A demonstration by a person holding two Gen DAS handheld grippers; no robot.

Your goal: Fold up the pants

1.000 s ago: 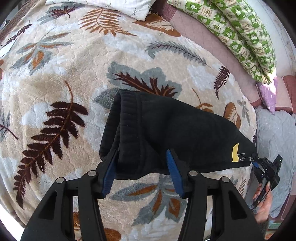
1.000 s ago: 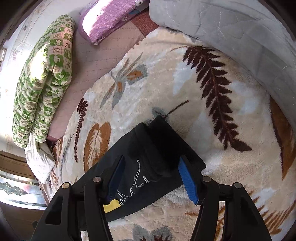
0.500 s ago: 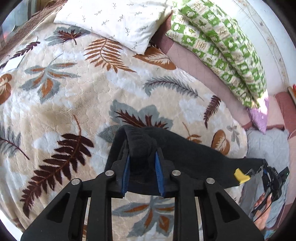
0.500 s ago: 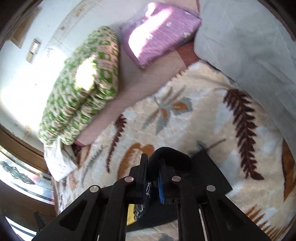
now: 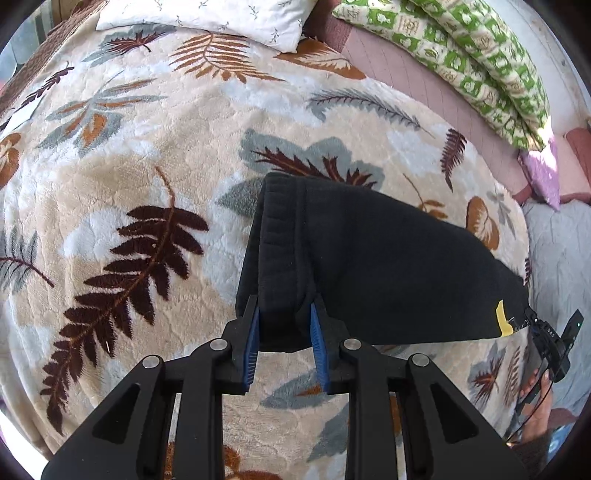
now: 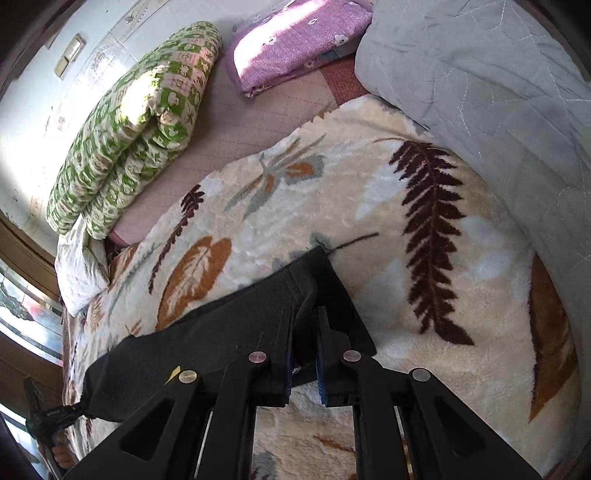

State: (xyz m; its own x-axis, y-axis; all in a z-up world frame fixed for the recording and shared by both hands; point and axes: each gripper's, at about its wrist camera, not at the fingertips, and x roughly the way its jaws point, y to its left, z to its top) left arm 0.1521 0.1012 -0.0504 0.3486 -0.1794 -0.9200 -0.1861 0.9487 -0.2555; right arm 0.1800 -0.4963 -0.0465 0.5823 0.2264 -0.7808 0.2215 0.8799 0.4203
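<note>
Left gripper (image 5: 284, 325), lower centre of the left wrist view: narrowed onto the ribbed waistband end of the black pants (image 5: 369, 266), blue pads (image 5: 254, 339) pressed into a bunched fold of cloth. Right gripper (image 6: 304, 350), lower centre of the right wrist view: pinched almost fully together on the hem end of the same pants (image 6: 221, 332), a thin layer of fabric caught between the jaws.

Outward from both: pants stretched between the two grips, sagging slightly, lying across or just above the leaf-patterned blanket (image 5: 147, 166); cannot tell whether the middle touches it. Small yellow tag (image 5: 500, 317) at the right edge of the cloth, beside the other gripper and a bit of hand (image 5: 535, 384) at lower right of the left wrist view.

Beyond: white pillow (image 5: 221, 14) at top, green patterned quilt (image 6: 136, 125) rolled at upper left of the right wrist view, purple cushion (image 6: 295, 37) at top centre, grey quilt (image 6: 498, 92) at upper right.

Likely troubles from here: thin hem sliding out of the right pinch under tension; bulky waistband held by only part of its thickness, so one layer dropping free; uneven pull giving a skewed crease; plush blanket dragging the cloth and wrinkling it.

Containers: none in view, nothing held in any.
</note>
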